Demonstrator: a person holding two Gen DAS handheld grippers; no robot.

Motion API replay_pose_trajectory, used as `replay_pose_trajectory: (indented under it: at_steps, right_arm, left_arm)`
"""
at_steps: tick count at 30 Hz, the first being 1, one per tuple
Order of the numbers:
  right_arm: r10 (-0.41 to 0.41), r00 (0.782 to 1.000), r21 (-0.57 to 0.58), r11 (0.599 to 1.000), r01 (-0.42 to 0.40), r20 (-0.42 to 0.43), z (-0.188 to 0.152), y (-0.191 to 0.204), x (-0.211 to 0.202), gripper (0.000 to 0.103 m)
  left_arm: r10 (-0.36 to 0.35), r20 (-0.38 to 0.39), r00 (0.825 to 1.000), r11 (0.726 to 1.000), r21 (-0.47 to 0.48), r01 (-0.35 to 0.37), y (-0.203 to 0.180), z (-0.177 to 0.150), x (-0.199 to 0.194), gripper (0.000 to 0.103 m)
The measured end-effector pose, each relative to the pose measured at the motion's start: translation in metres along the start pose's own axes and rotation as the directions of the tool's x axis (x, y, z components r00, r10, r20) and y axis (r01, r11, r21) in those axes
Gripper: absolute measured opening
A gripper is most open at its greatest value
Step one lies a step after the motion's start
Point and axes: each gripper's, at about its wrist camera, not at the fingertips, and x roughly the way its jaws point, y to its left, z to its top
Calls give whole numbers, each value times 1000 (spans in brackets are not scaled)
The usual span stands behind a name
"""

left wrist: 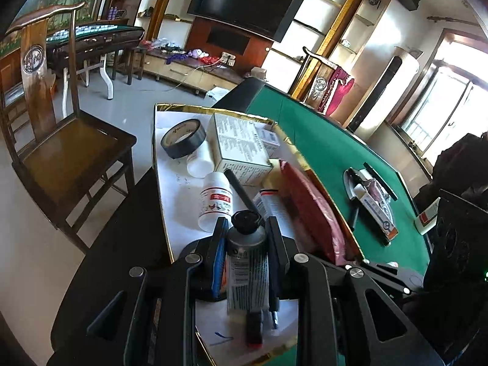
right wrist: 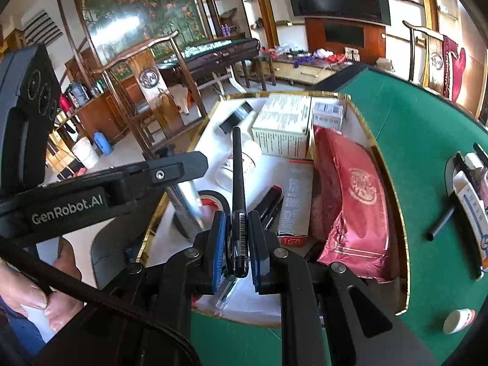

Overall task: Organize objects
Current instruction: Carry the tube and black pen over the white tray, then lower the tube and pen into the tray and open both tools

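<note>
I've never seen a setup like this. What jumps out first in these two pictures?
Each gripper holds something over a gold-rimmed tray on the green table: the left gripper clamps a grey tube, and the right gripper clamps a black pen pointing away from the camera. Inside the tray, a red pouch lies along the right side, with a white box behind it to the left.

The flat white tray (right wrist: 393, 164) has a shiny gold foil rim. Inside the tray, the red pouch (right wrist: 350, 201) looks glossy, like foil; the black pen (right wrist: 238, 177) is smooth plastic. Around the tray, the green table cover (right wrist: 421, 116) is matt felt.
</note>
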Motion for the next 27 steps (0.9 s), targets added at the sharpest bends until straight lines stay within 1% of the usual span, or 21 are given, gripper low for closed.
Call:
replay_pose_trajectory:
  at_steps: [5, 9, 11, 14, 18, 21, 22, 25, 27]
  right_arm:
    - [-13, 1000, -4, 1000, 13, -26, 1, 5, 13, 13]
    - [-21, 999, -7, 1000, 21, -43, 2, 7, 23, 13]
    - [-26, 998, -9, 1000, 26, -50, 2, 8, 26, 13]
    - [-26, 998, -7, 1000, 26, -61, 2, 8, 32, 13]
    - [-32, 998, -18, 999, 31, -62, 2, 10, 33, 13]
    - [-40, 997, -31, 999, 38, -69, 2, 13, 36, 13]
    - [-49, 997, -36, 998, 46, -66, 2, 14, 37, 13]
    - [-88, 994, -74, 994, 83, -65, 3, 18, 36, 15]
    - [-121, 992, -96, 989, 116, -45, 3, 22, 29, 21]
  left_arm:
    - [-5, -25, 1000, 1000, -3, 5, 7, 3, 13, 21]
    - [3, -52, 999, 1000, 13, -2, 5, 6, 25, 21]
    - [19, -57, 998, 1000, 23, -17, 4, 7, 28, 21]
    - [16, -68, 998, 1000, 15, -15, 7, 8, 32, 21]
    - [42, -66, 997, 999, 24, -40, 8, 8, 32, 21]
    - [35, -75, 997, 999, 19, -34, 9, 10, 33, 22]
    - [36, -78, 996, 999, 18, -34, 9, 10, 33, 22]
    - [35, -87, 996, 999, 13, -34, 9, 12, 32, 30]
    - [29, -68, 997, 1000, 13, -28, 8, 12, 25, 34]
